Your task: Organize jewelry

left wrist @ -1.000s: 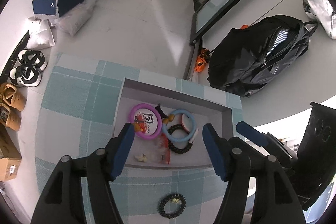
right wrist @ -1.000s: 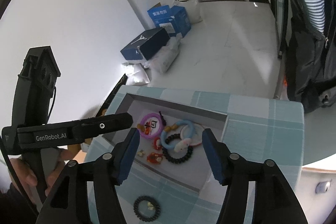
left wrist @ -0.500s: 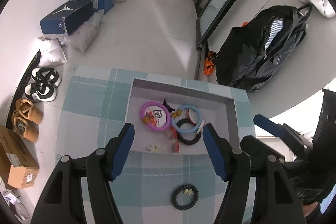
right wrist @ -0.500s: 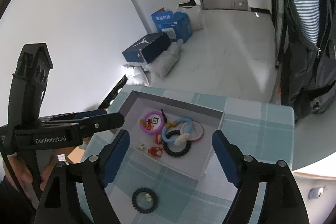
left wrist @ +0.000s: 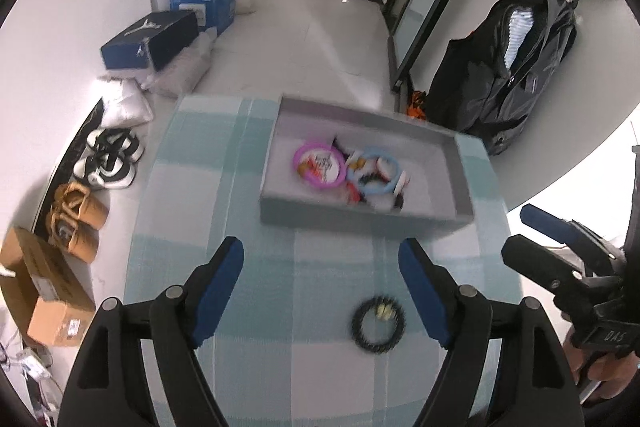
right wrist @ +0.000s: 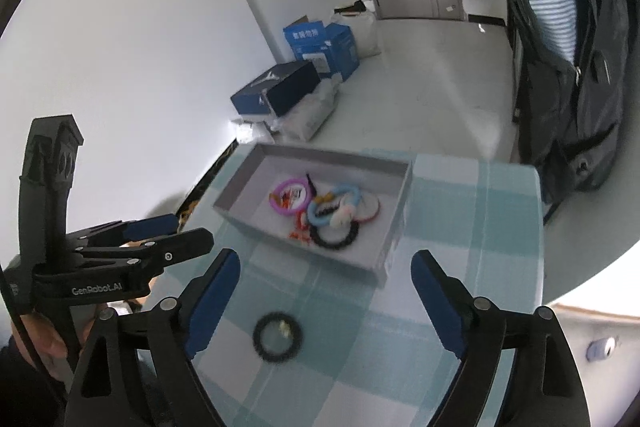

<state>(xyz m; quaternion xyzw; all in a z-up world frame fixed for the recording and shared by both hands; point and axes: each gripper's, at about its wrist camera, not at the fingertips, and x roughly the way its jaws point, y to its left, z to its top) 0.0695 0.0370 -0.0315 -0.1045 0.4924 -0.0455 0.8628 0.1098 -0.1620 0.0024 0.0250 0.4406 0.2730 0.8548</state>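
A shallow grey cardboard tray [left wrist: 362, 219] sits on a teal-and-white checked cloth [left wrist: 188, 195], holding a loose heap of jewelry: a pink ring [left wrist: 319, 165] with a printed card inside it at the tray's left, a pale blue ring [left wrist: 373, 175] just right of it, and a black coiled band [right wrist: 335, 238] at the tray's near side, seen best from the right wrist. Small orange and red pieces among them are too blurred to name. Outside the tray, on the cloth nearer the cameras, lies a second black coil [left wrist: 378, 323] with a small yellowish charm inside its loop. The left gripper [left wrist: 322, 281] hangs above the cloth on the near side of the tray, blue-padded fingers spread wide and holding nothing; the coil lies below and between them, toward the right finger. The right gripper [right wrist: 326, 297] is likewise spread wide and empty, the same coil [right wrist: 277, 335] between its fingers. Both views are soft with motion blur. A hand [right wrist: 38, 337] grips the left tool's handle, partly cut off at the frame edge.
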